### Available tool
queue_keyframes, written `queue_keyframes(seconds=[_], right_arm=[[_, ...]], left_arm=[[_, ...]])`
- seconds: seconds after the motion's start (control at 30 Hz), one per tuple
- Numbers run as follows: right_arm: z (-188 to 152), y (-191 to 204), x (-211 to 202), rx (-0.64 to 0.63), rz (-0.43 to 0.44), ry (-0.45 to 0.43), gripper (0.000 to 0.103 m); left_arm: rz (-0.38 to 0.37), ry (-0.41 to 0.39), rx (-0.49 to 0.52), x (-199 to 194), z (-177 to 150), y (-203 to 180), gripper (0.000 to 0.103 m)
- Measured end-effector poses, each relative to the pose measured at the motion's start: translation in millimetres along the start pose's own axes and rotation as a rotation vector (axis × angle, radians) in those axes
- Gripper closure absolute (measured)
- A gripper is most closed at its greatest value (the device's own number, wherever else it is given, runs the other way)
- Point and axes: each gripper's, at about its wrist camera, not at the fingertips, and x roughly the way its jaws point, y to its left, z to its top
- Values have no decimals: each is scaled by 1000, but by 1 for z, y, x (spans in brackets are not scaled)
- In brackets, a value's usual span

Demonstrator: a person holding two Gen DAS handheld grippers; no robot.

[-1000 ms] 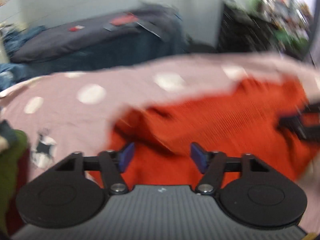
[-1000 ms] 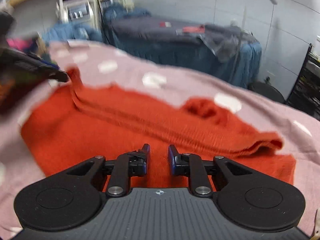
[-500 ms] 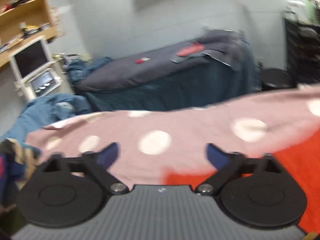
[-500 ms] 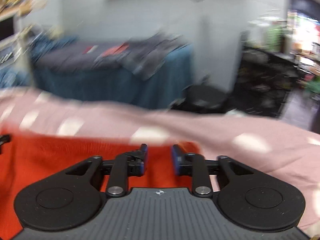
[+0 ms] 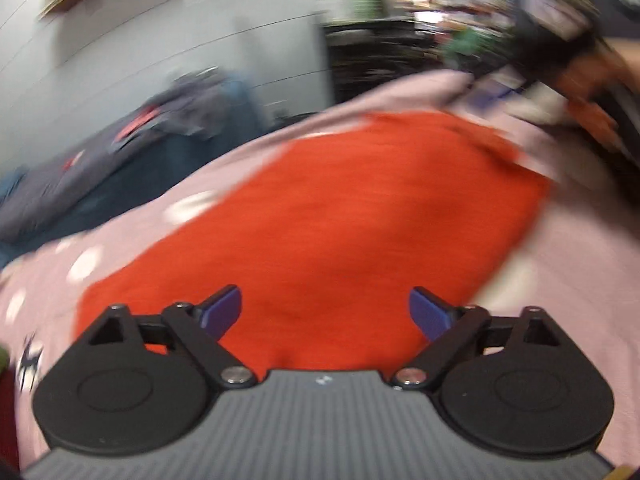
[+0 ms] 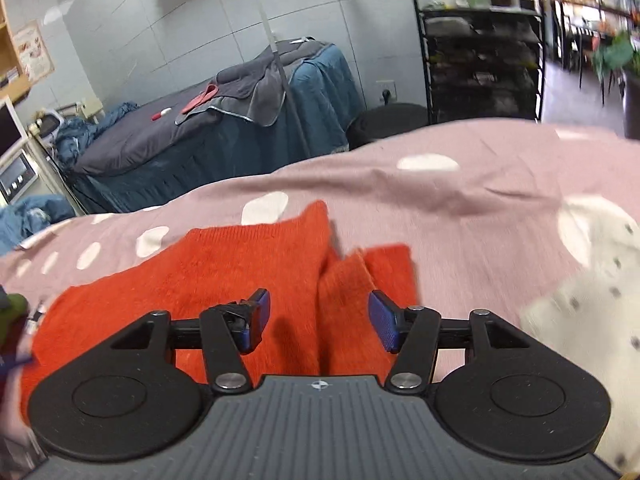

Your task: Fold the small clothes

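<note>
A red-orange knitted garment [image 5: 340, 220] lies flat on a pink bedsheet with white spots [image 5: 580, 280]. My left gripper [image 5: 326, 308] hangs just above the garment's near edge; its jaws stand wide, are closing, and hold nothing. In the right wrist view the garment's [image 6: 200, 280] right end shows a folded flap and a narrow strip beside it. My right gripper [image 6: 320, 316] hovers over that end, its jaws opening with only cloth beneath them. At the top right of the left wrist view a hand with the other gripper [image 5: 560, 48] is a blur.
A white cloth with dark specks [image 6: 580, 320] lies on the pink sheet [image 6: 460, 208] at the right. Behind stand a blue-draped bed with grey towels [image 6: 240, 128], a black shelf rack [image 6: 480, 60] and a dark stool [image 6: 388, 120]. Something green [image 6: 16, 308] sits at the left edge.
Both grippers' jaws have spread wide. The left view swung off to the left and came back over the garment. The right gripper moved to the garment's right end, and the garment now lies flatter.
</note>
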Motion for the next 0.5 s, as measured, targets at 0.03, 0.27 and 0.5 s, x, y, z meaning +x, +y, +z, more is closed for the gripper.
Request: queue_keyframes(seconds=[0.03,0.27,0.5], right_arm=[[0,-4,-4,18,1,-2,10],[-4,-20,-10,83,46,106,3],[-13,-25,0,90,30,169,3]], left_arm=[[-2,-7,61,0,0,-21,17],[24,-2,221,29,14,-112,22],[84,-25,269,75,47,-142,44]])
